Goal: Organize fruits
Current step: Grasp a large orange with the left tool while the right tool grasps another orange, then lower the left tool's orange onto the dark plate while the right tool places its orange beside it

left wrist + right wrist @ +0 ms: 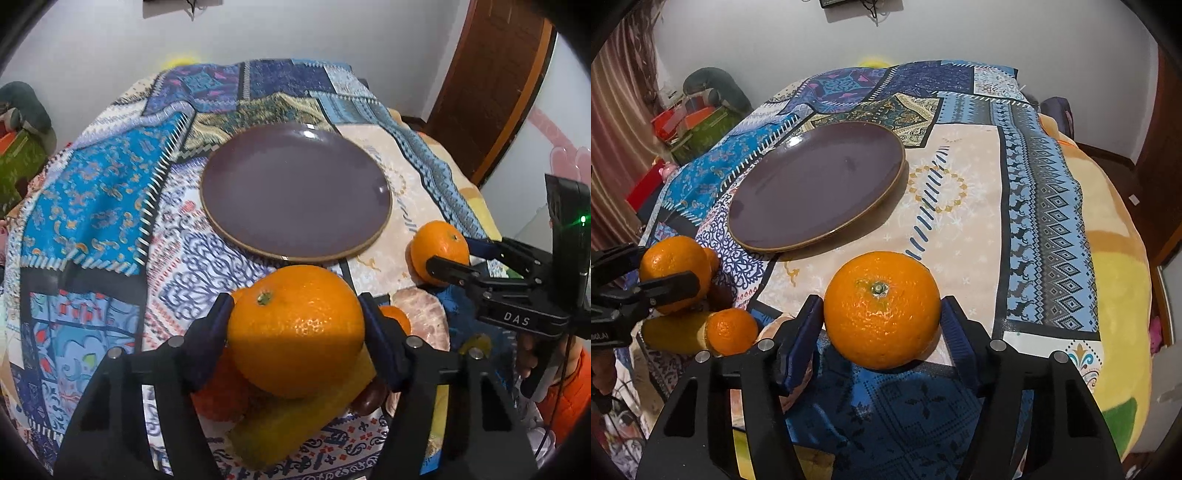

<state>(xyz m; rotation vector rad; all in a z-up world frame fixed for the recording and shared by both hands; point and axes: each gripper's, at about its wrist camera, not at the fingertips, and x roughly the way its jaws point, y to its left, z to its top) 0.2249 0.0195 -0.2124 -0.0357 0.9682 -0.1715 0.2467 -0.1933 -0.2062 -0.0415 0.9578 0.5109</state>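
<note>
A purple plate [295, 192] lies bare on the patterned cloth, also in the right wrist view [812, 188]. My left gripper [295, 321] is shut on a large orange [295, 328] and holds it above a yellow fruit [295, 424] and smaller oranges; it also shows in the right wrist view [674, 271]. My right gripper [882, 325] stands around a second orange [882, 310] resting on the cloth; its pads sit at the sides with small gaps. That orange also shows in the left wrist view [439, 251] between the right gripper's fingers.
A small orange [733, 330] and the yellow fruit [672, 334] lie left of my right gripper. A pinkish fruit [421, 317] lies near the table's front. Boxes and clutter [690, 125] stand off the table's far left. A brown door [491, 81] is at the right.
</note>
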